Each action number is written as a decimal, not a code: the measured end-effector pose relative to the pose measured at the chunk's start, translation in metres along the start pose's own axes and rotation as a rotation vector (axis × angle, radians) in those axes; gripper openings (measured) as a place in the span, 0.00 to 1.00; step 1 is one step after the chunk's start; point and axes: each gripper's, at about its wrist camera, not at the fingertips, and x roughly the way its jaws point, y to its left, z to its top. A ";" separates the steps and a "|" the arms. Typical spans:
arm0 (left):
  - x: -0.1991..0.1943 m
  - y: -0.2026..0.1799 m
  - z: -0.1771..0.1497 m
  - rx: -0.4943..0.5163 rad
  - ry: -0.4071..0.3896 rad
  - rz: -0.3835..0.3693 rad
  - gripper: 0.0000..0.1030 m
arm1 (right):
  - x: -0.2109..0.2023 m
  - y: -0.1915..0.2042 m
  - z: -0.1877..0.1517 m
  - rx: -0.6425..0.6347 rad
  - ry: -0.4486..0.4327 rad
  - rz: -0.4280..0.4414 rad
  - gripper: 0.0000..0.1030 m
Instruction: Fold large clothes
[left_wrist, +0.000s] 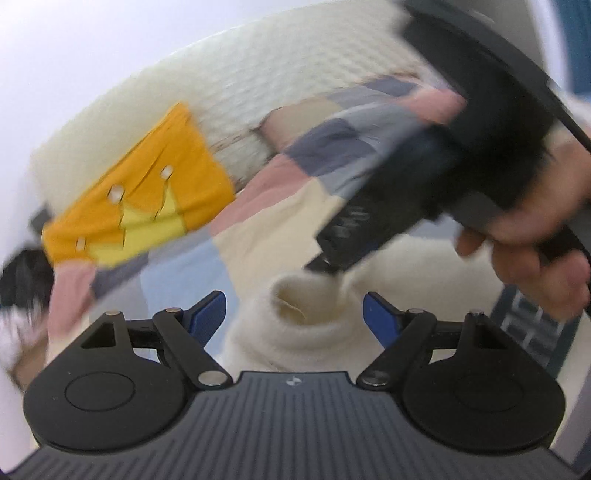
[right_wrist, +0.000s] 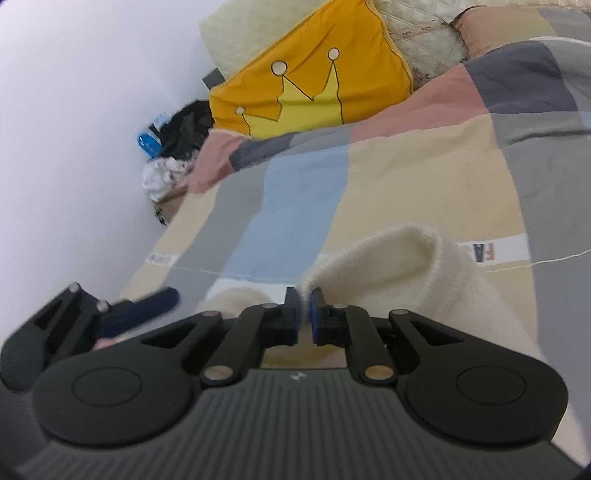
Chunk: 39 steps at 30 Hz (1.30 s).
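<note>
My left hand-held gripper (left_wrist: 294, 315) stands wide open, nothing held, the cream sweater's collar (left_wrist: 295, 314) lying between its pads on the patchwork bed cover (right_wrist: 306, 192). My right hand-held gripper (right_wrist: 303, 315) is nearly closed with a fuzzy sweater (right_wrist: 406, 266) edge at the narrow gap, likely to keep it taut; whether the pads pinch is unclear. Left view blurred; sweater body cut off.

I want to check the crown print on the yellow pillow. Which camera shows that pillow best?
The right wrist view: the yellow pillow is sharp there, its crown print and piped edge plain, against the bed's headboard. The left wrist view shows the same pillow smeared by motion blur, the crown only roughly readable.
</note>
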 end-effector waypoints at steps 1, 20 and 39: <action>-0.005 0.005 0.000 -0.049 0.001 0.008 0.82 | -0.003 0.000 -0.002 -0.007 0.004 -0.010 0.50; -0.201 -0.025 0.010 -0.455 0.040 0.127 0.82 | -0.186 0.073 -0.072 -0.207 -0.155 -0.192 0.61; -0.367 -0.103 -0.028 -0.524 0.020 0.146 0.82 | -0.309 0.137 -0.180 -0.297 -0.276 -0.267 0.59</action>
